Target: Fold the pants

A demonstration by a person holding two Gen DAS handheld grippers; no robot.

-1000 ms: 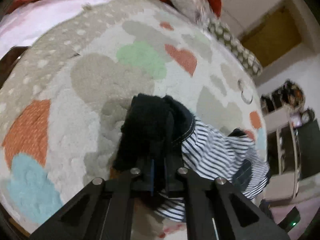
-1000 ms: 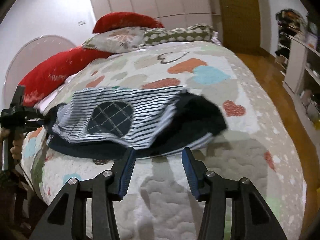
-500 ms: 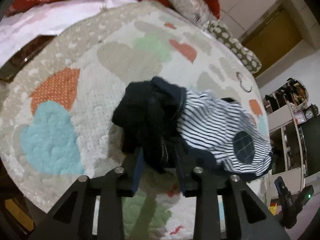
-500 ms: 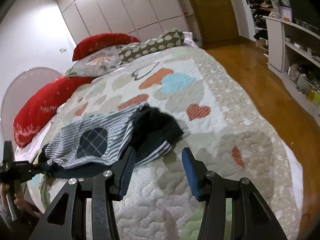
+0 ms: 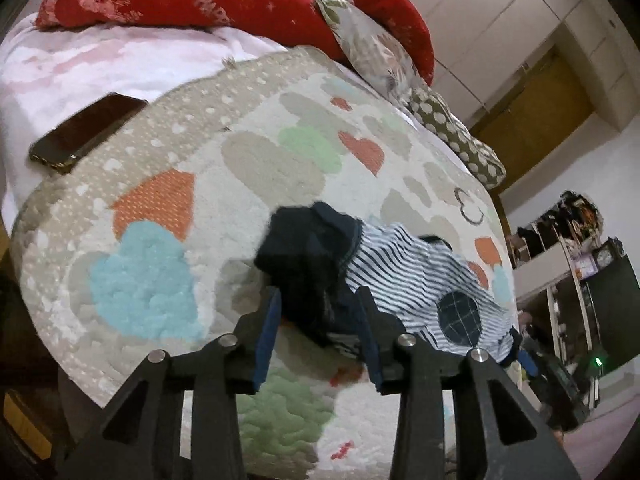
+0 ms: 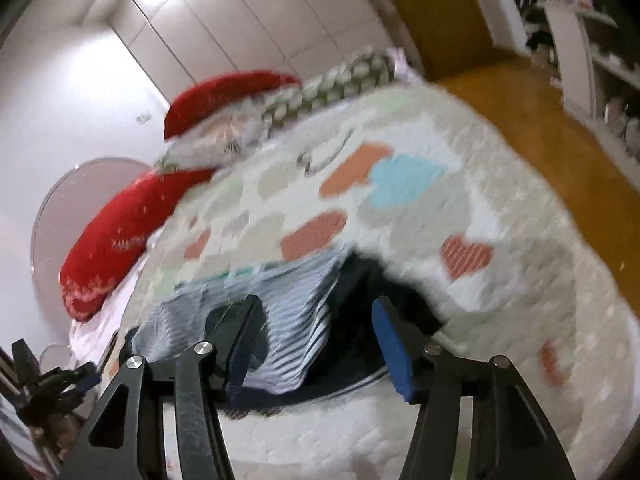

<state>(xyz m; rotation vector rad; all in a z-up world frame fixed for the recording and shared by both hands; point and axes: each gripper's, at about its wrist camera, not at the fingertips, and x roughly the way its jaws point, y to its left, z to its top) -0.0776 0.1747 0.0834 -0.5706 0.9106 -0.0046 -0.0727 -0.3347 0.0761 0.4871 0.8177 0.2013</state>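
Note:
The pants are white with navy stripes, a dark checked knee patch and a navy waistband end. They lie bunched on the heart-patterned quilt. My left gripper is open, its jaws either side of the navy end, which lies loose between them. In the right wrist view, which is blurred, the pants lie just ahead of my open right gripper, whose jaws straddle the striped and navy cloth. The left gripper also shows at the lower left of the right wrist view.
A phone lies near the quilt's edge on the pink sheet. Red and patterned pillows line the head of the bed. Wooden floor and shelves lie beyond the bed.
My left gripper opened, let go of the navy end and drew back. My right gripper, open throughout, moved down and in over the pants.

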